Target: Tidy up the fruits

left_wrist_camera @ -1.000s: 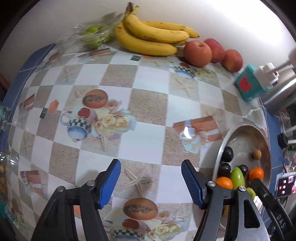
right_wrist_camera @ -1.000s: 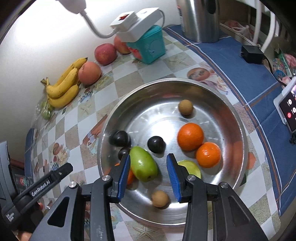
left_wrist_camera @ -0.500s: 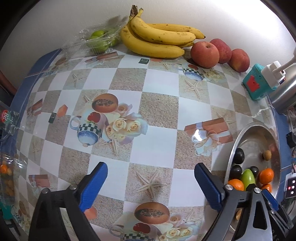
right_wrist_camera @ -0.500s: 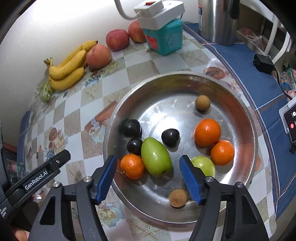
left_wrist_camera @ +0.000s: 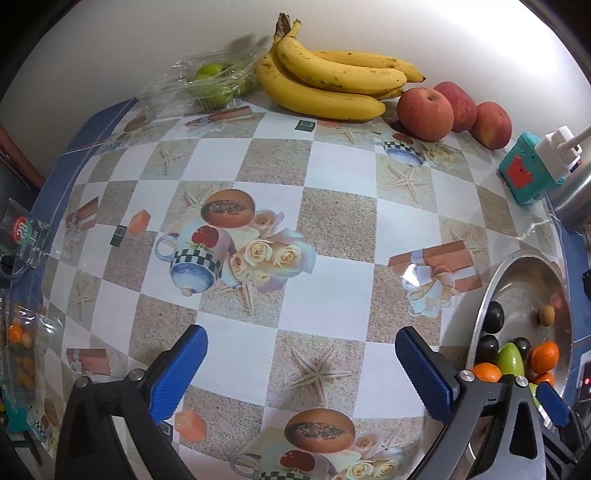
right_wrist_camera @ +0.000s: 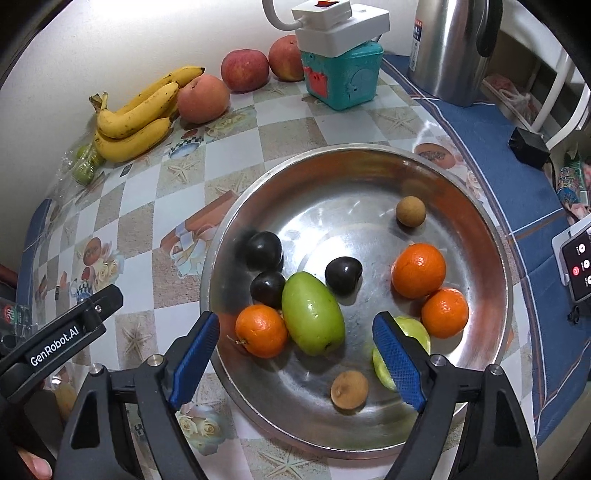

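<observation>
1. Left gripper: blue-padded jaws spread wide and opening further, nothing between them, poised over the checkered, flower-printed tablecloth.
2. Right gripper: blue-padded jaws wide and opening further, pads pressing on nothing, poised above the near part of the round stainless-steel bowl.
3. Seen between the right jaws: large green oval fruit lying in the bowl, touching an orange tangerine on its left.
4. Just beyond the green oval fruit: three dark, near-black plums, two on the left close together, one at centre.
5. On the bowl's right side: two more orange tangerines touching each other, with a small round green fruit near them, partly hidden by the right pad.
6. Also in the bowl: one small brown round fruit at the far right, another small brown one near the front rim.
7. Along the far white wall: bunch of yellow bananas, with three red apples to its right.
8. Left of the bananas: small green fruits in clear plastic wrapping.
9. Far right on the table: teal plastic box carrying a white power strip, steel kettle beyond it on a blue cloth.
10. Right edge of the right wrist view: phone screen with a red button.
</observation>
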